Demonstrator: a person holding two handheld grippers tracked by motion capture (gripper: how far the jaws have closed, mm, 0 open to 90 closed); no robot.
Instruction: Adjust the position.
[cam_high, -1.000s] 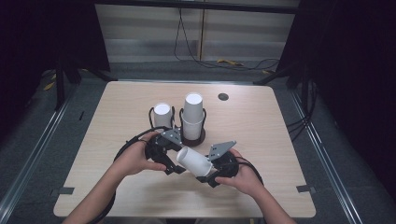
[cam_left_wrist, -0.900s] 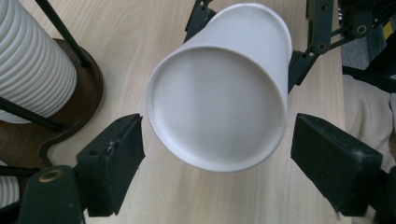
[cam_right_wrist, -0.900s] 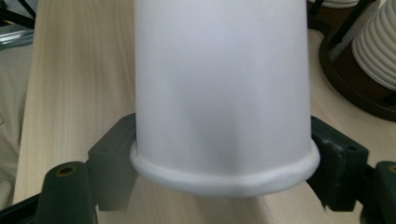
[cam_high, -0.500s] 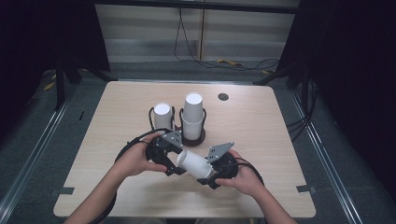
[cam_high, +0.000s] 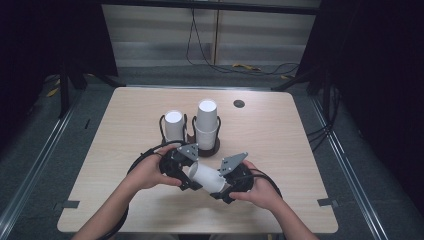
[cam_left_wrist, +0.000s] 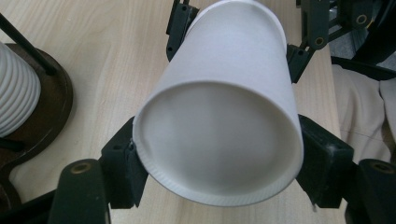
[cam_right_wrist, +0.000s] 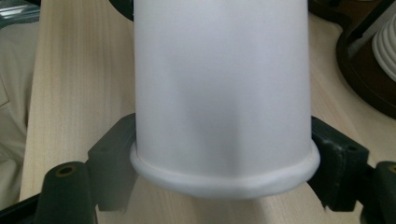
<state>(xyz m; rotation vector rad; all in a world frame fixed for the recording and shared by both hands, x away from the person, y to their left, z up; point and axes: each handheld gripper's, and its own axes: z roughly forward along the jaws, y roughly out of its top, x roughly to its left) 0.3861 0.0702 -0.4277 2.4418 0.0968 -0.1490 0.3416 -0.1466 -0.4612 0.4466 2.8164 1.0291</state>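
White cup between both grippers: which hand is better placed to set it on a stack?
Left: the left gripper, jaws just closing on the cup at its base, sits nearer the stacks.

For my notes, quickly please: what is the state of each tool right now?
Left tool: jaws just closing, pads now on the base end of the white paper cup.
Right tool: shut on the cup's rim end.

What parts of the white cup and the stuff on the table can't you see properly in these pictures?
- Left gripper view: the white cup blocks the table behind it; whether it is one cup or several nested is unclear.
- Right gripper view: the cup's far end is cut off by the top edge.
- High view: the small dark round spot is too small to identify.
- High view: the cup stacks hide most of their dark stands.
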